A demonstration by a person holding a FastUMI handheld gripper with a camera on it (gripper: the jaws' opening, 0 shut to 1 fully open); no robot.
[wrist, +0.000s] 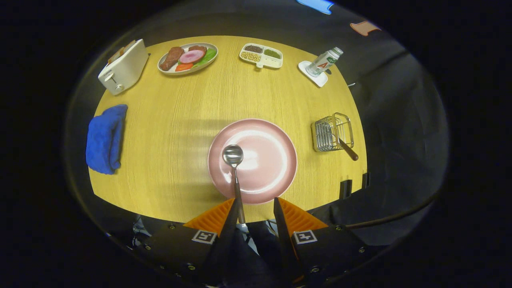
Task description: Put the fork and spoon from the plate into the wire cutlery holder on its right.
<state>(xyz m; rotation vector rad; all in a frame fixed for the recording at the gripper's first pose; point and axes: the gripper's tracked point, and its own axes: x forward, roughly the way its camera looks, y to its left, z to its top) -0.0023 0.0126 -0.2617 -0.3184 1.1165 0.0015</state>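
A pink plate [276,160] sits on the wooden table just ahead of my fingers. A metal spoon [233,156] has its bowl over the plate's left half. Its handle runs back over the near rim, close along the inner side of the left finger [228,218]. My gripper [255,200] hovers at the plate's near rim, open, with a wide gap between the fingers. The right finger is well clear of the handle. To the plate's right stands the wire cutlery holder [325,134], with a brown-handled utensil [347,149] leaning out of it.
At the far side stand a white toaster [124,66], a plate of food [188,58], a divided dish of beans [261,55] and a bottle [325,61] on a white coaster. A blue cloth [105,138] lies at the left. The table's edge curves just behind the holder.
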